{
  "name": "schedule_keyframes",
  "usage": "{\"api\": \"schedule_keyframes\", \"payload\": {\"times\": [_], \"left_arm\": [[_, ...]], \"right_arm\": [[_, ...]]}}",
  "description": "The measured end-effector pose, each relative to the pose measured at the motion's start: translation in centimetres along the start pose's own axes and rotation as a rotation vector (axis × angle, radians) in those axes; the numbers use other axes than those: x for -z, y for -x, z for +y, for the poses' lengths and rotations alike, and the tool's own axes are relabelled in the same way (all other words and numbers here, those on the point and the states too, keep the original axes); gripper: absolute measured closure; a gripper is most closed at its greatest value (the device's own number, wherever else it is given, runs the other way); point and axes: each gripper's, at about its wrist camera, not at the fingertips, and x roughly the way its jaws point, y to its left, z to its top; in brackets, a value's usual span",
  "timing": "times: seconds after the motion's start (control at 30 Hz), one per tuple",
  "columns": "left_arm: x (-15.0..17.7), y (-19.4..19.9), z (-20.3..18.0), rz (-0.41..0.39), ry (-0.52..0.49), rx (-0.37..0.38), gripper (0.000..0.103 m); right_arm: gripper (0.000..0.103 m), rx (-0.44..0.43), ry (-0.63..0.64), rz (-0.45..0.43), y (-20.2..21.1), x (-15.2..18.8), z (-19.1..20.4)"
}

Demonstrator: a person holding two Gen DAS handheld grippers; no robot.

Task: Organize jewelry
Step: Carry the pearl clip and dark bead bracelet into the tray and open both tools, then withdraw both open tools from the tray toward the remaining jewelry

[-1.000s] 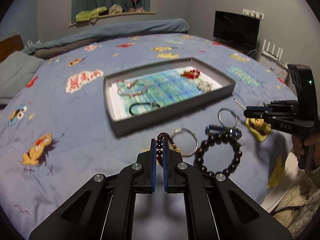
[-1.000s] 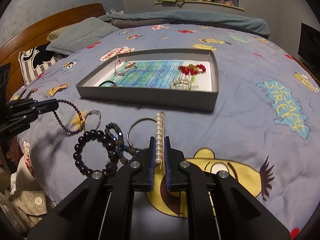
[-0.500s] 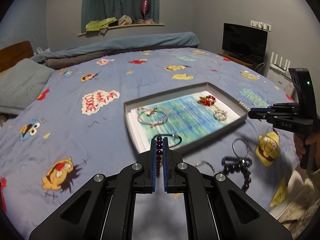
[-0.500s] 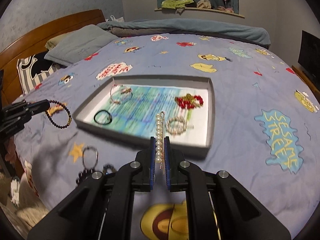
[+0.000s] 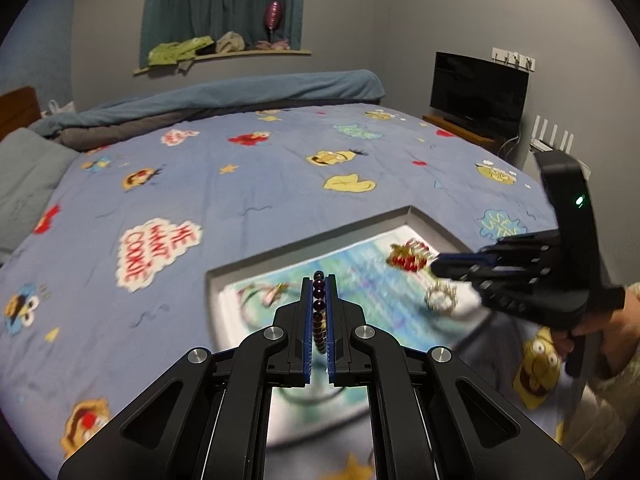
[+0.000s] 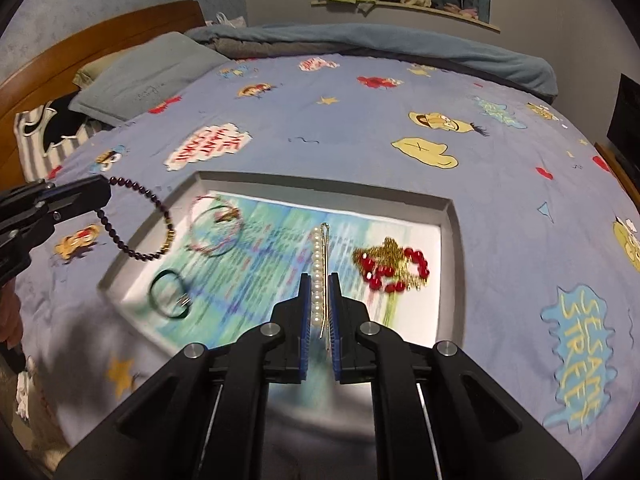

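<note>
A grey tray [image 6: 448, 216] with a blue-green paper lining lies on the bed; it also shows in the left wrist view [image 5: 412, 214]. My left gripper [image 5: 319, 280] is shut on a dark beaded bracelet [image 6: 138, 228], which hangs over the tray's left edge. My right gripper [image 6: 320, 278] is shut on a pearl hair pin [image 6: 319, 264] above the tray's middle. In the tray lie a red-and-gold piece [image 6: 394, 266], a pink bracelet [image 6: 214, 228], a black hair tie [image 6: 168, 298] and a silver piece [image 5: 440, 298].
The bed has a blue cartoon-print cover [image 6: 360, 120]. A pillow [image 6: 140, 76] and wooden headboard [image 6: 92, 44] are at the left. A television [image 5: 478, 94] stands beyond the bed's right side. The folded duvet [image 5: 240, 96] lies along the far edge.
Both grippers rose from the loose jewelry at the bed's near edge and moved forward over the tray, each carrying its piece. The loose pieces have dropped out of view.
</note>
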Motion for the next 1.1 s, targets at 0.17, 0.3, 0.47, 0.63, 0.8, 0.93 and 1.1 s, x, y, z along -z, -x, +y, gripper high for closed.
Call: {"api": "schedule_keyframes", "payload": {"times": [0.17, 0.3, 0.47, 0.63, 0.8, 0.93, 1.1], "left_arm": [[-2.2, -4.2, -0.1, 0.025, 0.039, 0.069, 0.097], [-2.6, -7.9, 0.3, 0.093, 0.093, 0.116, 0.097], [-1.6, -11.0, 1.1, 0.173, 0.121, 0.079, 0.097], [-1.1, -12.1, 1.5, 0.205, 0.123, 0.059, 0.097], [-0.9, -12.5, 1.7, 0.215, 0.123, 0.031, 0.097], [-1.0, -12.5, 1.8, 0.218, 0.124, 0.032, 0.094], [-1.2, -11.3, 1.6, 0.196, 0.114, 0.013, 0.076]], "right_arm": [[0.095, -0.003, -0.021, 0.030, -2.8, -1.6, -0.5], [0.095, 0.001, -0.026, 0.086, -5.0, -2.0, -0.6], [0.095, 0.004, -0.050, 0.152, -7.0, -1.8, -0.8], [0.095, 0.003, -0.057, 0.159, -7.5, -1.7, -0.8], [0.095, 0.013, -0.053, 0.159, -7.6, -1.8, -0.7], [0.094, 0.010, -0.058, 0.158, -7.5, -1.7, -0.7], [0.078, 0.004, -0.064, 0.137, -6.2, -1.1, -0.8]]}}
